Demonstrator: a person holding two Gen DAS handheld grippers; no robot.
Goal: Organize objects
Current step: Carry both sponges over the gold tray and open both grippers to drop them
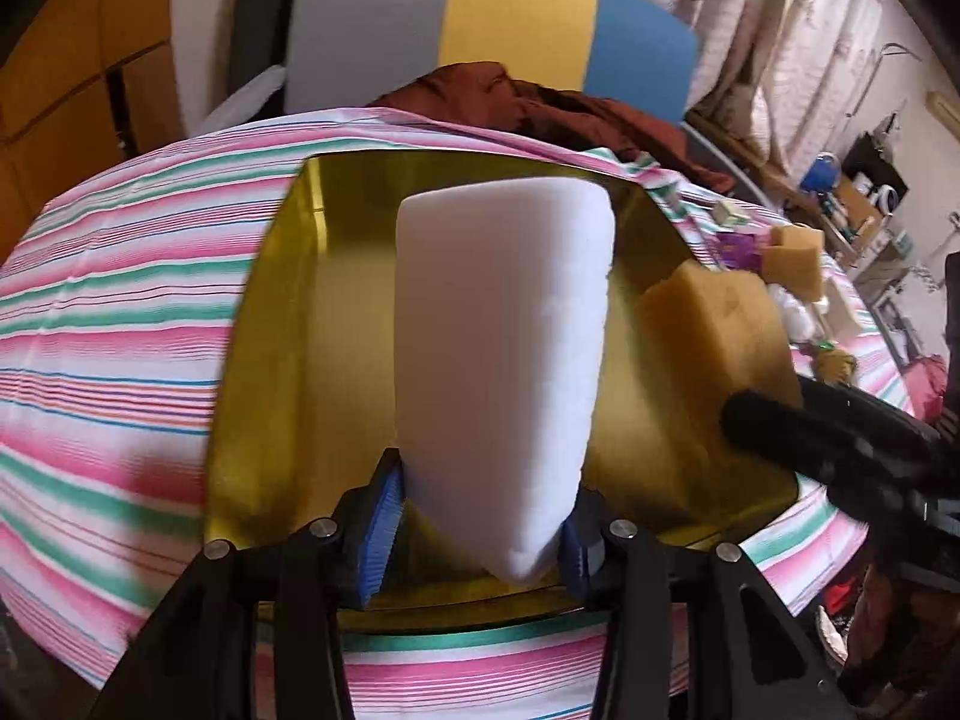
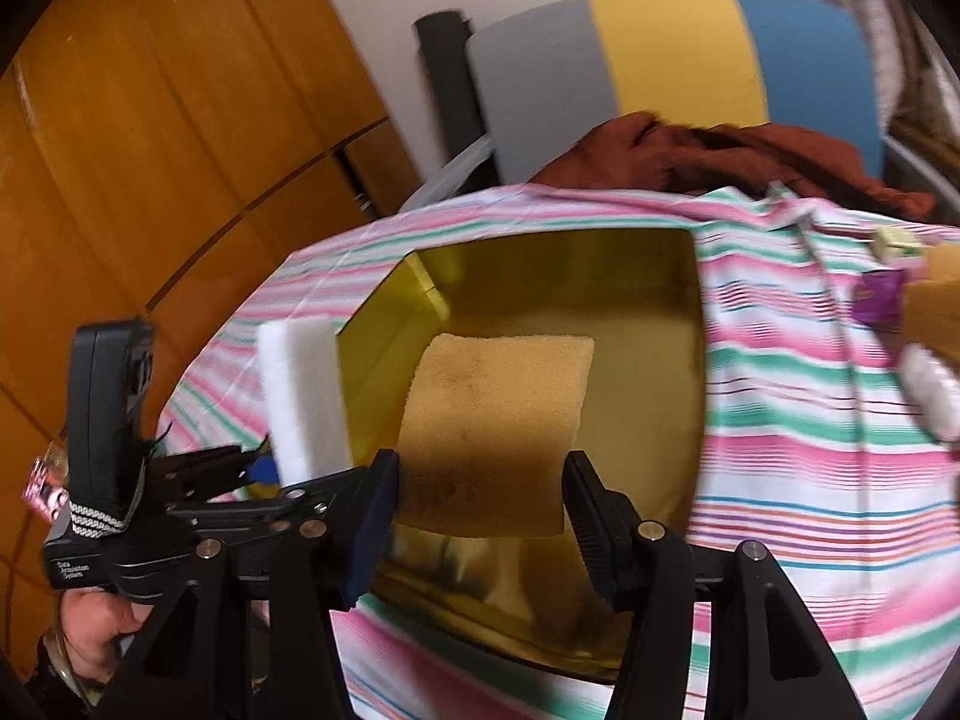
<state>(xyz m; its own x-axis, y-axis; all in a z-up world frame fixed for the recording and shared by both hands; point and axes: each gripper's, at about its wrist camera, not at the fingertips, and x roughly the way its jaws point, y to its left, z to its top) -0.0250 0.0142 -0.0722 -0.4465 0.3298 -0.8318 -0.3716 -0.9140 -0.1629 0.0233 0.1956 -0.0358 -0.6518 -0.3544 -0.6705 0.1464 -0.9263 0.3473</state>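
1. Sponges are the things being sorted: a white sponge (image 1: 504, 360) and a yellow sponge (image 2: 498, 432), both carried over the gold tray (image 1: 288, 360) that sits on the striped tablecloth (image 1: 108, 312).
2. The left gripper (image 1: 480, 534) has its jaws clamped on the near end of the white sponge. The long axis of this sponge runs straight forward from the jaws, out over the middle of the tray.
3. The right gripper (image 2: 480, 504) holds the yellow sponge by its near edge. The jaws stand fairly wide, but the pads seem to press on both sides of it. This sponge hangs flat-faced above the floor of the tray.
4. Seen from the right wrist, the white sponge is to the left, just at the left wall of the tray. Seen from the left wrist, the yellow sponge is to the right, over the right part of the tray.
5. I judge that both sponges are ready to be set down, side by side, each on its own side, so the arms need not cross.
6. More items, among them another yellow sponge (image 1: 795, 261) and a purple packet (image 1: 738, 249), wait on the cloth, well apart to the right of the tray. The right hand is nearer to them.
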